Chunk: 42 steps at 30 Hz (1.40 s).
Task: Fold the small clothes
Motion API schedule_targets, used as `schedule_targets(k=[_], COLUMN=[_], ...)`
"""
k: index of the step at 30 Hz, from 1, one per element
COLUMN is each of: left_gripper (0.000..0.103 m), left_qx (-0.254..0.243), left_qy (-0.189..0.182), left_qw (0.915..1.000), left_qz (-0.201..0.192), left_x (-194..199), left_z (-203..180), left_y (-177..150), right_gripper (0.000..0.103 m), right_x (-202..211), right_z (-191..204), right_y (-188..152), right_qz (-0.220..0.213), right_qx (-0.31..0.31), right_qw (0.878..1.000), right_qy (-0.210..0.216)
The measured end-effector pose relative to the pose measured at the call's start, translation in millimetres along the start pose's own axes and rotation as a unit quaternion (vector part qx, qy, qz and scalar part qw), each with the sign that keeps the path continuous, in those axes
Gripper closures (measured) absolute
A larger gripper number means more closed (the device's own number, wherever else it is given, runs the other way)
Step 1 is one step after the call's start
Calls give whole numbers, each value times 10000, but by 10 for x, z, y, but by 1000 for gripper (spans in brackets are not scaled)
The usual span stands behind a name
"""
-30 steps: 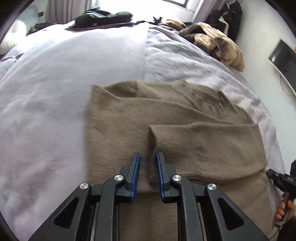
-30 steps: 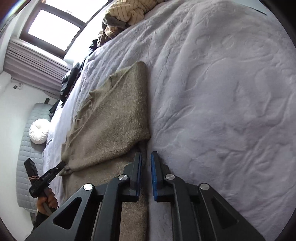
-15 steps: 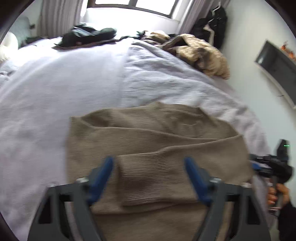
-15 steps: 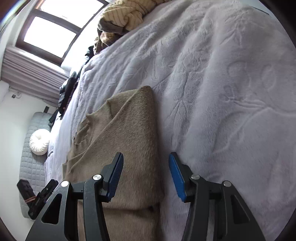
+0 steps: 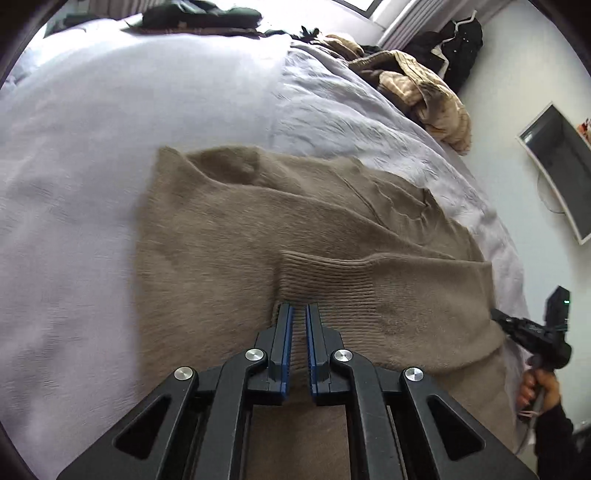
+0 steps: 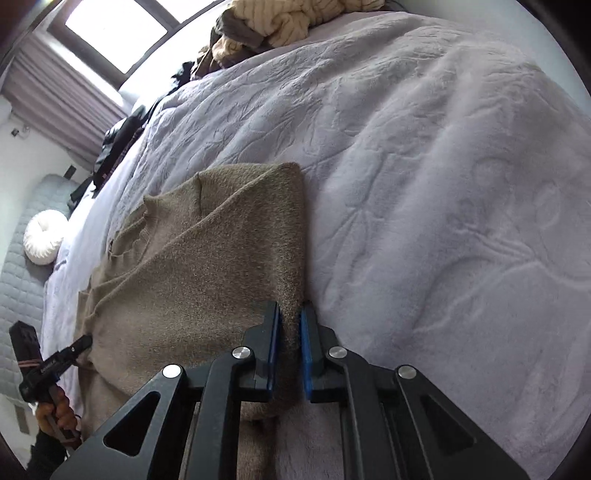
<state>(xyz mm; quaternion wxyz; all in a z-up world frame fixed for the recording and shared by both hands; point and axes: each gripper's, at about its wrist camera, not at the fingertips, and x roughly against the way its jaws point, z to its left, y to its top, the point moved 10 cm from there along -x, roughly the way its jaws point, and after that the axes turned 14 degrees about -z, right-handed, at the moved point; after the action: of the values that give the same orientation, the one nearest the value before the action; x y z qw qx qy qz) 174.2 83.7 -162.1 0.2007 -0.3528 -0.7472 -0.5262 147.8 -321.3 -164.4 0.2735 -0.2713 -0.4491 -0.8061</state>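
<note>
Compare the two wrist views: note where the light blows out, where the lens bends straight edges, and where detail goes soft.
Left wrist view: the far edge of the pale lilac bedspread blows out white; the wall-mounted dark screen bows; the brown knitted sweater looks soft on its left side. Right wrist view: the window is overexposed, and dark vignette rings the corners.

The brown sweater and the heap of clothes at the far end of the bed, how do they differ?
The sweater lies spread flat, one sleeve folded across it; the heap is crumpled. The sweater is plain brown; the heap mixes cream, tan and dark cloth. Both rest on the pale bedcover.
</note>
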Motion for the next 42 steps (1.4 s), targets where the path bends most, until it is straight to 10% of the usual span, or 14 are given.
schedule_targets(k=[6,9,12,16,39,40,42], left_gripper=[91,91,91,91,91,78,3], left_qx=[-215,-332,-427,-646,-853,-850,-864], left_qy=[285,303,286,422,948,987,1101], left_qw=[9994,9990,9987,9970,9918,9915,9901], left_qz=[-48,-83,-65,-13,-6,0,-60], left_x=[196,290,359,408,711,727,772], left_z=[54,-5,-95,-184,-269,-259,-237], left_y=[-30,-70,-142,-253,-546,-556,-560], right_gripper=[80,44,43,81,53,48,46], right_x=[330,403,389,250,789,793,810], right_z=[1,47,103,31,264,292,355], right_y=[-84,-197,-285,-341,-705,-714,-737], right_qz=[-11,83,168,280,191,196,208], right_qx=[-102,-483,-784,-481,-199,-182,-149], right_qw=[9999,9978,9942,9984,9994,9993,9992], right_qy=[61,450,716,84,218,247,319])
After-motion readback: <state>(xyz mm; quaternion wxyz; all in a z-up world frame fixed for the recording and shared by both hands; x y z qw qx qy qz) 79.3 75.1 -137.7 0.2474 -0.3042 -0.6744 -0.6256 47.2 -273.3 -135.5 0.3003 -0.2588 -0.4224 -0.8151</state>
